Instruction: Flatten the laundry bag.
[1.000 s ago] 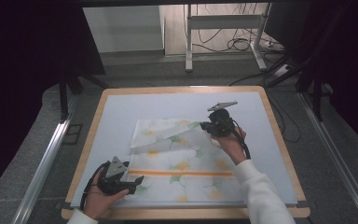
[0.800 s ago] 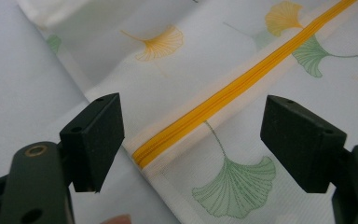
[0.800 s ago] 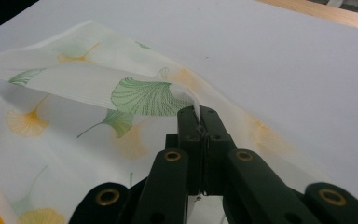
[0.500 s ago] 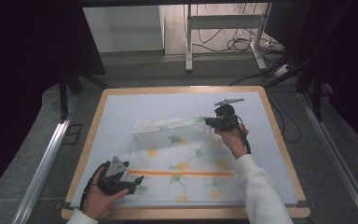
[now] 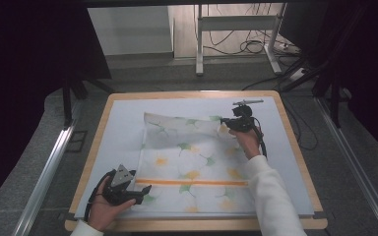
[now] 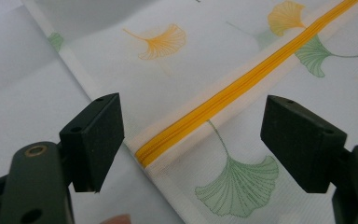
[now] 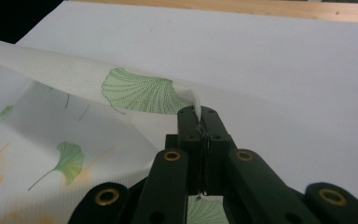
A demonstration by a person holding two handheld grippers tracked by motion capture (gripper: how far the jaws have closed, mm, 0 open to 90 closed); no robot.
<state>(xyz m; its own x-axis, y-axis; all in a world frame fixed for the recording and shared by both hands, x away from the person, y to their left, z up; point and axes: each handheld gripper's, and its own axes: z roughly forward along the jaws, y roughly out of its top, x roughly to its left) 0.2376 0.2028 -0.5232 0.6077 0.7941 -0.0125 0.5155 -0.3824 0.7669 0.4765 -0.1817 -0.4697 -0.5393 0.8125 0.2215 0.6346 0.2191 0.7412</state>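
White long sleeve (image 5: 270, 196) on the right arm, black two-jaw grippers, left gripper (image 5: 145, 189) topped by a grey three-cornered plate, right gripper (image 5: 222, 125) trailing a black cable, brass-coloured rivets on black linkages.

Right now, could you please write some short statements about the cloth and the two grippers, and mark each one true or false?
1. The right gripper is shut on a corner of the cloth. True.
2. The left gripper is clamped on the zipper. False: its jaws stand open on either side of the zipper's end, and the pads do not touch it.
3. The cloth is printed with green and yellow leaves. True.
4. The zipper is blue. False: it is orange-yellow.
5. The cloth lies on a pale mat inside a wooden frame. True.
6. The held corner lies flat on the mat. False: it is lifted, and the cloth rises to the jaws.
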